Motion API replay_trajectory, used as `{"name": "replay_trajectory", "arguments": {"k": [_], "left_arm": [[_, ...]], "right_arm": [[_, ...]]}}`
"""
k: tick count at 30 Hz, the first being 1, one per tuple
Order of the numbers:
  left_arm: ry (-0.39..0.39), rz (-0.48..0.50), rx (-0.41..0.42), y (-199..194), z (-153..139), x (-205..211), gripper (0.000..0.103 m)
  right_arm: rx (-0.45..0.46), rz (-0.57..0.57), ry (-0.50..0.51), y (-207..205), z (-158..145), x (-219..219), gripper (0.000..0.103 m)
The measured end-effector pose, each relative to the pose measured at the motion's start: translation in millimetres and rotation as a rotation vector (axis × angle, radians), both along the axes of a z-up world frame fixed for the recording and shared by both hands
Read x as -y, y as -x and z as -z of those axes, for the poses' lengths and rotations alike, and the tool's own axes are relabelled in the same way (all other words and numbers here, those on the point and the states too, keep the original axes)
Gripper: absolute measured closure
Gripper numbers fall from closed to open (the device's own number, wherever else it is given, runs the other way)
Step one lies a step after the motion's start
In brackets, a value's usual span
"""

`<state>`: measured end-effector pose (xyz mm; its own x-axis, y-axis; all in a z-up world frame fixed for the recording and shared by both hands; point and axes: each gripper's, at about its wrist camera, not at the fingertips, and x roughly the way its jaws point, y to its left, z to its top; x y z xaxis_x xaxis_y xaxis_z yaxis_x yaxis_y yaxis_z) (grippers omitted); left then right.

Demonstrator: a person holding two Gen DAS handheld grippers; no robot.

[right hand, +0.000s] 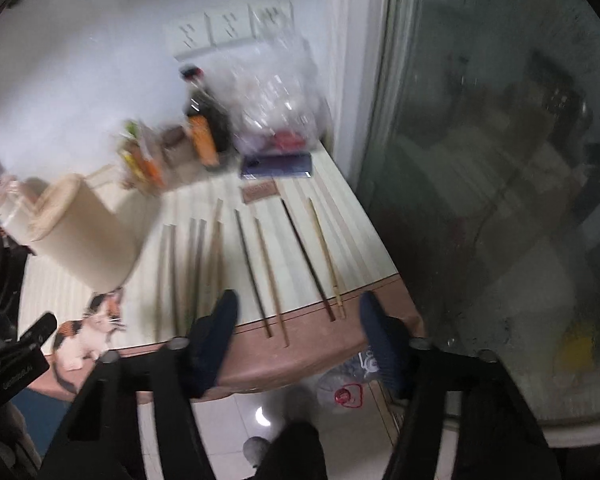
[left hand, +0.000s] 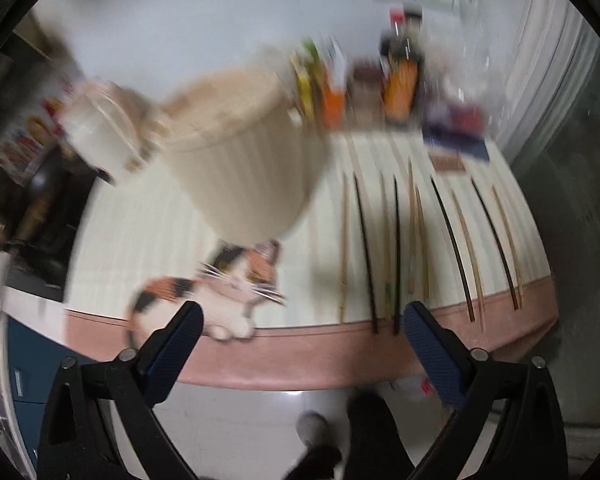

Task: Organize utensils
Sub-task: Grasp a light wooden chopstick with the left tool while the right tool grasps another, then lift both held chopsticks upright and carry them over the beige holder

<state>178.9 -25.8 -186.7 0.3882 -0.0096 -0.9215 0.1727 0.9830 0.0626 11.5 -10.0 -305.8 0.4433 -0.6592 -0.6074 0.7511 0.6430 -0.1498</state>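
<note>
Here the chopsticks lie in a loose row on the table, to the right of the cream ribbed holder, their long axes running from the table's near pink edge toward the far wall. Both pairs of jaws stand wide open and hold nothing, poised off the near edge over the floor. The right gripper faces the row's right-hand pairs, a dark and a pale stick lying directly ahead between its fingers, lengthwise to the approach. The left gripper fronts the left end of the row, nearer the holder and the cat picture. By judgement, the right is the nearer. Labels on the bottles behind the holder and the wall sheets are too blurred to read.
</note>
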Motion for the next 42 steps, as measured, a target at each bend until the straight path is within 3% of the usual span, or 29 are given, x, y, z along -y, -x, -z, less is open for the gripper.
{"name": "replay_trajectory", "arguments": {"k": [2, 4, 6, 7, 12, 17, 20, 22, 26, 29, 36, 39, 42], "left_arm": [[0.0, 0.01, -0.065, -17.2, 27.4, 10.8, 0.011], [-0.007, 0.012, -0.127, -36.9, 53.7, 23.1, 0.026], [-0.01, 0.013, -0.184, -57.4, 77.7, 36.8, 0.028], [-0.028, 0.013, -0.196, -66.6, 88.0, 43.6, 0.037], [-0.122, -0.006, -0.252, -99.1, 130.2, 50.6, 0.056], [-0.19, -0.03, -0.32, -107.2, 158.5, 46.1, 0.067], [-0.196, -0.013, -0.312, -105.7, 158.0, 51.6, 0.072], [-0.204, -0.002, -0.337, -104.1, 163.0, 55.4, 0.099], [-0.198, -0.028, -0.339, -101.7, 164.0, 53.6, 0.099], [-0.131, -0.1, -0.371, -96.5, 161.2, 39.2, 0.099], [0.041, -0.244, -0.44, -67.5, 166.1, 2.2, 0.099], [0.094, -0.254, -0.474, -43.3, 167.4, -8.5, 0.099], [0.084, -0.217, -0.467, -24.0, 169.4, -8.3, 0.099]], "right_arm": [[-0.02, 0.013, -0.047, -10.5, 13.2, 34.4, 0.055], [-0.047, 0.03, -0.105, -24.2, 28.0, 74.3, 0.058], [-0.079, 0.038, -0.136, -35.2, 40.4, 102.7, 0.058], [-0.11, 0.044, -0.162, -45.3, 49.7, 124.3, 0.058], [-0.205, 0.041, -0.255, -81.8, 81.1, 185.0, 0.058], [-0.299, 0.015, -0.284, -116.5, 104.6, 222.7, 0.058], [-0.343, -0.007, -0.282, -133.7, 111.8, 236.5, 0.058], [-0.378, -0.019, -0.293, -145.3, 119.2, 244.7, 0.058], [-0.431, -0.028, -0.311, -157.8, 132.1, 255.5, 0.058], [-0.453, -0.025, -0.323, -163.1, 140.7, 262.4, 0.061], [-0.408, -0.015, -0.339, -152.3, 141.7, 265.3, 0.096], [-0.403, -0.034, -0.396, -137.3, 144.8, 265.5, 0.096], [-0.416, -0.056, -0.446, -122.5, 155.8, 259.5, 0.096]]}}
